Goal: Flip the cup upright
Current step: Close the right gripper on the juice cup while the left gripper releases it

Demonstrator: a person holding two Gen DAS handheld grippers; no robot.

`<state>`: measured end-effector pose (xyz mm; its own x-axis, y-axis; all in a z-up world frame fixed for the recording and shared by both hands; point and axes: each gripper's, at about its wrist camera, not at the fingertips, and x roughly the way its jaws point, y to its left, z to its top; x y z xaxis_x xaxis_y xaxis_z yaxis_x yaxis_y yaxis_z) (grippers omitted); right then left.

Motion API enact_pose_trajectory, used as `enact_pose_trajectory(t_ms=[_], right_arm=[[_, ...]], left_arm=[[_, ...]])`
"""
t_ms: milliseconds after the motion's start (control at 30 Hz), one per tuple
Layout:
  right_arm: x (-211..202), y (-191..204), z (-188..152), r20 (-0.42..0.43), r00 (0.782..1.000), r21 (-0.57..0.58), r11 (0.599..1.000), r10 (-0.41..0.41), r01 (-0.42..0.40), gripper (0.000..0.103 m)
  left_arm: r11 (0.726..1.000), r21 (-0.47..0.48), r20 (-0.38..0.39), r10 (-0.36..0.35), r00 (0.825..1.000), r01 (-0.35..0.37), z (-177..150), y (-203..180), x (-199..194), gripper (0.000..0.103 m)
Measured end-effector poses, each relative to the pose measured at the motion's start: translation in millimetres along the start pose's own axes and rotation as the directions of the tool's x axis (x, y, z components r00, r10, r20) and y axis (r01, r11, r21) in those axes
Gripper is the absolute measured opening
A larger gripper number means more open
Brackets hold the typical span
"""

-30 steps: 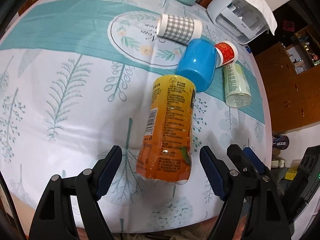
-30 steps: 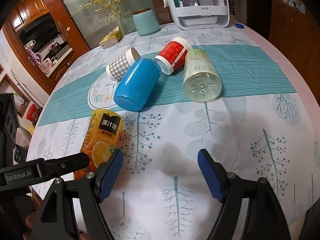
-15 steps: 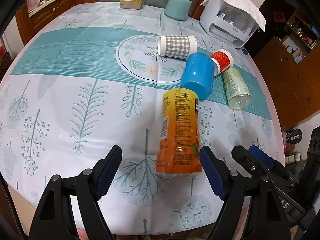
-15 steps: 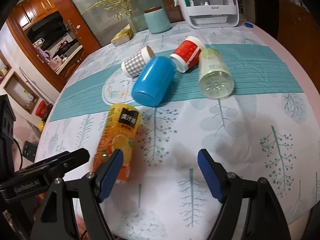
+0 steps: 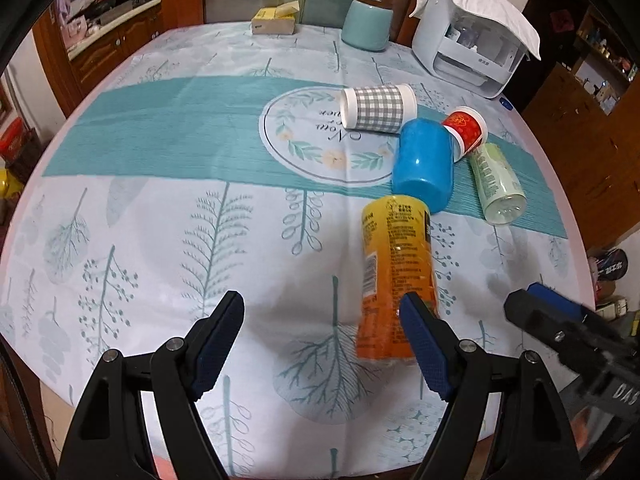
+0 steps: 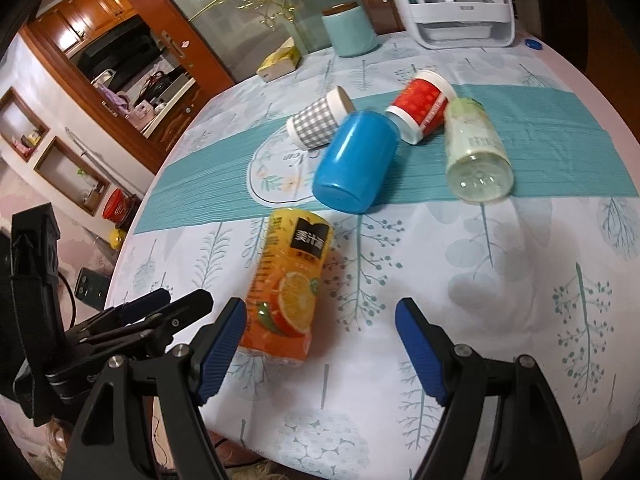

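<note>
Several cups lie on their sides on the round table: an orange juice cup (image 5: 394, 276) (image 6: 286, 284) nearest me, a blue cup (image 5: 424, 164) (image 6: 354, 162), a grey checked cup (image 5: 378, 106) (image 6: 318, 122), a red cup (image 5: 466, 130) (image 6: 422, 106) and a pale green cup (image 5: 498, 184) (image 6: 476, 156). My left gripper (image 5: 322, 344) is open and empty, above the table's near edge, with the orange cup by its right finger. My right gripper (image 6: 320, 350) is open and empty, with the orange cup by its left finger. Each gripper shows in the other's view, the right one (image 5: 560, 328) and the left one (image 6: 152, 316).
A white appliance (image 5: 472, 44) under a cloth, a teal canister (image 5: 368, 24) and a yellow box (image 5: 276, 20) stand at the table's far edge. The tablecloth (image 5: 160, 208) has a teal band across the middle. Wooden cabinets surround the table.
Both grippers have pulled back and risen from the table, so the cups look smaller and farther. The orange cup now lies off to the right of my left gripper. The cups have not moved.
</note>
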<state>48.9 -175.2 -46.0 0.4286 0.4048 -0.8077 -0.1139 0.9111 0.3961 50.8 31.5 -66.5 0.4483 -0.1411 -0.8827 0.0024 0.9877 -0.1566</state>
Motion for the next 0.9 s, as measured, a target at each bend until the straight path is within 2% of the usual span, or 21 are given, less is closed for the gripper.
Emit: enact_pose_trajectory(t_ms=[233, 367, 533, 700, 900], right_arm=[[-6.9, 7.7, 28.8, -0.018, 1.0, -0.072, 0.997, -0.024, 0.022, 0.077], [-3.6, 12.6, 41.2, -0.039, 0.999, -0.098, 0.995, -0.018, 0.015, 0.077], [15.6, 11.5, 50.4, -0.101, 0.995, -0.076, 0.997, 0.018, -0.026, 0.077], [44.6, 3.6, 56.5, -0.173, 0.983, -0.009, 0.998, 0.062, -0.064, 0.077], [71.7, -4.0, 57.0, -0.243, 0.963, 0.065, 0.992, 0.117, -0.104, 0.077]], left_arm=[[0.999, 0.046, 0.073, -0.028, 0.997, 0.025, 14.1, -3.1, -16.1, 0.079], [0.998, 0.061, 0.102, -0.015, 0.995, 0.008, 23.9, -5.5, -21.2, 0.079], [0.997, 0.08, 0.12, 0.009, 0.993, -0.018, 36.3, -7.0, -20.1, 0.079], [0.997, 0.071, 0.101, 0.03, 0.994, -0.037, 47.9, -0.7, -8.5, 0.079], [0.998, 0.064, 0.032, 0.013, 0.999, -0.016, 57.1, 10.6, 15.9, 0.079]])
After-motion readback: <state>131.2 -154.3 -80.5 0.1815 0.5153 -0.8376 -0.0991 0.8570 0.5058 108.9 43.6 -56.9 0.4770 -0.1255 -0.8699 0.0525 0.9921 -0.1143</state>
